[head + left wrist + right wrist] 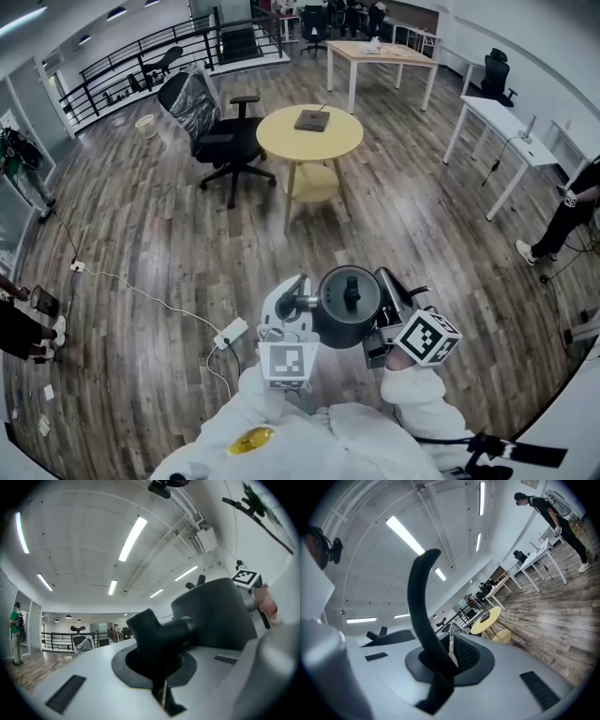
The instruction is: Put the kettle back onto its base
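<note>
I carry a dark grey kettle [348, 306] over the wooden floor between both grippers. My left gripper [292, 306] is shut on its stubby spout [157, 632]; the kettle's body [216, 616] fills the right of the left gripper view. Closed on the curved black handle [420, 606] at the kettle's right side is my right gripper [386, 300]. A flat dark base [312, 120] lies on the round yellow table [342, 141] ahead of me. That table [488, 620] also shows small and far off in the right gripper view.
A black office chair [217, 131] stands left of the round table. A power strip with a white cable [230, 332] lies on the floor near my left side. White desks [497, 122] and a person [570, 214] are at the right, a wooden table [380, 54] at the back.
</note>
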Demonstrator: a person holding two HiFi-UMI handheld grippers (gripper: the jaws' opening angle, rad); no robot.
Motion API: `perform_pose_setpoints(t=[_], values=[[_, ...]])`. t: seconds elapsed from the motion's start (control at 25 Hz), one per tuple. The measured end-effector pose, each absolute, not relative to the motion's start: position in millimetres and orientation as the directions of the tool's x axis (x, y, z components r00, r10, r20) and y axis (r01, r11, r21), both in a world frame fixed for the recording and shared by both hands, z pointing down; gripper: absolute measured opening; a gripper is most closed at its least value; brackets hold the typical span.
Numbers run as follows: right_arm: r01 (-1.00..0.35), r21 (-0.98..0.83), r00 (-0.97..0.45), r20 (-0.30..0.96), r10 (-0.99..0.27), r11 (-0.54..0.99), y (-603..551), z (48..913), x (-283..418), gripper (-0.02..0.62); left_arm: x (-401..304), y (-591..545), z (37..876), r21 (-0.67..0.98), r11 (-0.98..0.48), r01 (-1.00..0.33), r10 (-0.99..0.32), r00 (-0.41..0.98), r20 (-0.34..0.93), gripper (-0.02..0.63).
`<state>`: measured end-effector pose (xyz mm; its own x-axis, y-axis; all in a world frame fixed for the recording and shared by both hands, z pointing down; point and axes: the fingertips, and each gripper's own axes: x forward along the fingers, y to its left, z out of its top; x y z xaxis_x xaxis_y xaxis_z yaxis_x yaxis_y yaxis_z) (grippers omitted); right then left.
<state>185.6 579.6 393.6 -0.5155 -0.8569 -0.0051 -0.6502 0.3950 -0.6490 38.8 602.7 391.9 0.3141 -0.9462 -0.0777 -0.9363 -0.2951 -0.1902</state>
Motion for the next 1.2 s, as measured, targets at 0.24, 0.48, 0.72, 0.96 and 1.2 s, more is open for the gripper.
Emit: perform_pose_setpoints(t=[0.24, 0.48, 0.72, 0.96, 1.2], values=[[-0.647, -0.650, -0.515, -0.012, -0.857, 0.398, 522, 395, 158, 0.032, 12, 545, 390, -0.173, -0.297, -0.939, -0.943, 0.317, -0.098, -0.003], [-0.645, -0.653, -0.516, -0.011, -0.857, 0.397, 465, 393, 128, 0.032, -19, 488, 391, -0.210, -0.294, -0.932, -0.946, 0.316, -0.076, -0.003], [-0.642, -0.651, -0.515, -0.026, -0.857, 0.405, 415, 385, 98, 0.032, -49, 436, 388, -0.206, -0.298, -0.932, -0.943, 0.322, -0.089, -0.003], [-0.651, -0.649, -0.501, -0.022, -0.865, 0.394, 375, 385, 83, 0.032, -63, 397, 376, -0.220, -0.314, -0.924, -0.937, 0.339, -0.087, -0.003], [-0.658, -0.648, -0.498, -0.010, -0.867, 0.385, 357, 385, 71, 0.032, -74, 378, 376, -0.199, -0.324, -0.925, -0.934, 0.346, -0.087, -0.003]])
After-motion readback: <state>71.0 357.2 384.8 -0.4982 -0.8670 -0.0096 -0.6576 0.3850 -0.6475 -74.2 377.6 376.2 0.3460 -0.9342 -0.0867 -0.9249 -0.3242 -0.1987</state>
